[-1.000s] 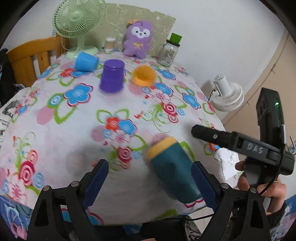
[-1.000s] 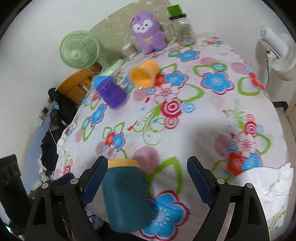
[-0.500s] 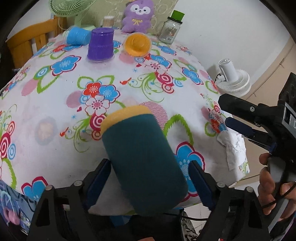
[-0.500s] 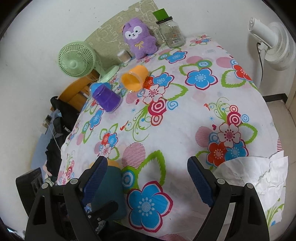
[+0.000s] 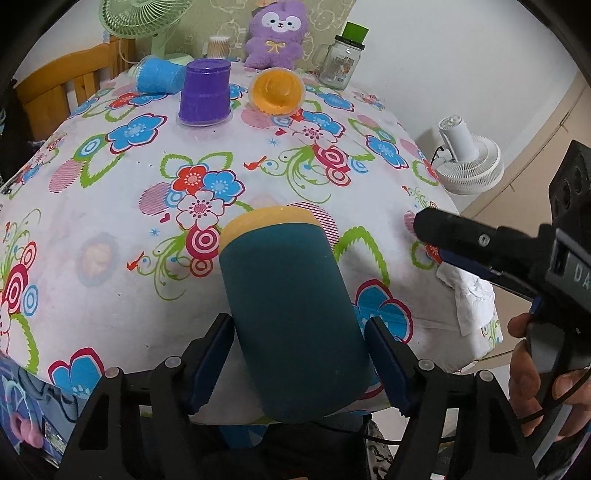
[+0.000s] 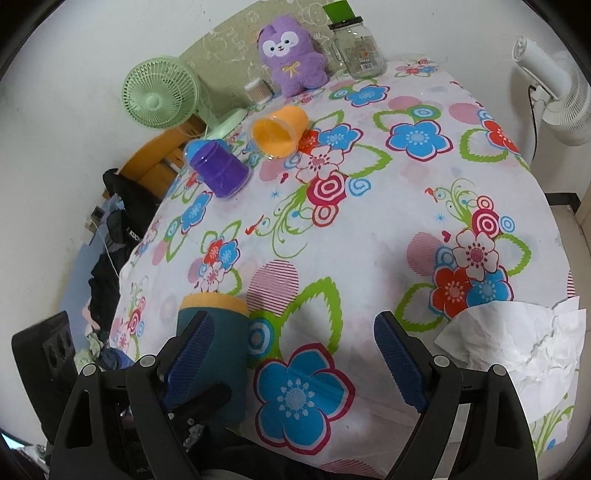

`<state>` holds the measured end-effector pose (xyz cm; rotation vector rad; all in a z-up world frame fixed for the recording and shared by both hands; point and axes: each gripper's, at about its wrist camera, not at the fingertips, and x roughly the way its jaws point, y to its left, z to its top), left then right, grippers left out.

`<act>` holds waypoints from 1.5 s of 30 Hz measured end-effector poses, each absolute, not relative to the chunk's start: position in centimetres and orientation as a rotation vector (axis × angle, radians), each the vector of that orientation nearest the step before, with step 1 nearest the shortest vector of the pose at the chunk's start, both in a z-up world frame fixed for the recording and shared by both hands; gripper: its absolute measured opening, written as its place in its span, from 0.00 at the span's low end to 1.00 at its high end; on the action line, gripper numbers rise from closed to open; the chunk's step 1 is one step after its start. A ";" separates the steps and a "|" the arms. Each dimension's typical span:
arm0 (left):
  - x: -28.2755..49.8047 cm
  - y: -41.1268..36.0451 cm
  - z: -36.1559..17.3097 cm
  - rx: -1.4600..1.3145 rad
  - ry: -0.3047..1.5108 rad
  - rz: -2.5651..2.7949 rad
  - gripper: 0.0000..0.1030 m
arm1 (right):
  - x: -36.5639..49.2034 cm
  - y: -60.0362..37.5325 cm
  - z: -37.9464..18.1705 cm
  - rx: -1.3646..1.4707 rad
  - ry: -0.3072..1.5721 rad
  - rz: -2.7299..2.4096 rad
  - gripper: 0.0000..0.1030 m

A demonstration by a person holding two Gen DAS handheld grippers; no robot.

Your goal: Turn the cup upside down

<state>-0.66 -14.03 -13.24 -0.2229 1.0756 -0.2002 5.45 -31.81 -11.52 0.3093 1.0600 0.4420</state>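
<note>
A teal cup with a yellow band (image 5: pixel 291 306) sits between the blue pads of my left gripper (image 5: pixel 299 354), which is shut on it over the near table edge, yellow end pointing away. It also shows in the right wrist view (image 6: pixel 212 343) at lower left. My right gripper (image 6: pixel 295 365) is open and empty above the tablecloth's front edge; it shows from the side in the left wrist view (image 5: pixel 480 251).
On the floral tablecloth (image 5: pixel 110 221) at the back are an upside-down purple cup (image 5: pixel 205 92), an orange cup on its side (image 5: pixel 277 90), a blue cup on its side (image 5: pixel 159 74), a glass jar (image 5: pixel 341 59), a plush toy (image 5: pixel 275 33) and a green fan (image 5: pixel 147 18). White paper (image 6: pixel 517 350) lies at the right edge.
My left gripper closed on the teal cup and lifted it, turning it from lying at the right pad to centred between the pads. My right gripper drew back to the right.
</note>
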 end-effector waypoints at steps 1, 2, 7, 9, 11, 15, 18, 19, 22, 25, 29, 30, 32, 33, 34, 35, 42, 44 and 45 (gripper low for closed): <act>-0.7 -14.0 -13.2 -0.223 1.074 -0.200 0.72 | 5.4 -31.7 -11.6 0.308 1.062 0.442 0.87; -0.7 -14.0 -13.2 -0.223 1.073 -0.199 0.71 | 5.4 -31.7 -11.6 0.306 1.063 0.443 0.87; -0.7 -13.8 -13.0 -0.226 1.068 -0.194 0.69 | 5.2 -31.5 -11.7 0.300 1.065 0.447 0.87; -0.7 -13.5 -12.6 -0.226 1.056 -0.191 0.69 | 5.2 -31.4 -11.7 0.299 1.065 0.448 0.87; -0.7 -13.2 -12.1 -0.227 1.038 -0.184 0.68 | 5.3 -31.4 -11.7 0.300 1.064 0.448 0.87; -0.8 -12.4 -10.8 -0.222 0.995 -0.168 0.66 | 5.3 -31.3 -11.8 0.300 1.067 0.449 0.87; -0.7 -11.5 -9.7 -0.221 0.956 -0.145 0.61 | 5.5 -31.0 -11.8 0.297 1.069 0.457 0.87; -0.6 -11.2 -9.4 -0.220 0.948 -0.140 0.57 | 5.5 -30.8 -11.8 0.295 1.070 0.460 0.87; -0.3 -10.4 -8.7 -0.208 0.929 -0.125 0.43 | 5.6 -30.3 -11.8 0.287 1.070 0.471 0.87; 0.1 -9.8 -8.3 -0.206 0.917 -0.117 0.42 | 5.6 -29.7 -11.7 0.275 1.071 0.482 0.87; 0.3 -9.4 -8.5 -0.208 0.929 -0.125 0.45 | 5.4 -29.5 -11.7 0.261 1.071 0.480 0.87; 0.2 -9.4 -8.5 -0.208 0.932 -0.133 0.45 | 5.4 -29.6 -11.7 0.261 1.070 0.479 0.87; -0.4 -9.0 -8.6 -0.214 0.940 -0.154 0.58 | 5.5 -29.8 -11.7 0.263 1.071 0.468 0.87; -0.8 -8.7 -8.6 -0.211 0.944 -0.169 0.65 | 5.5 -29.9 -11.7 0.263 1.072 0.465 0.87; -1.3 -8.4 -8.6 -0.208 0.938 -0.179 0.75 | 5.6 -30.0 -11.8 0.263 1.073 0.461 0.87; -1.8 -8.0 -8.5 -0.203 0.928 -0.177 0.79 | 5.6 -30.1 -11.8 0.265 1.074 0.459 0.87; -2.9 -6.8 -10.9 -0.132 1.014 -0.189 0.83 | 5.8 -28.7 -12.4 0.260 1.091 0.475 0.87; -3.1 -7.1 -11.7 -0.150 1.059 -0.232 0.83 | 5.7 -28.1 -12.3 0.244 1.094 0.489 0.87; -3.2 -7.3 -12.0 -0.152 1.068 -0.245 0.83 | 5.7 -27.8 -12.3 0.238 1.095 0.492 0.87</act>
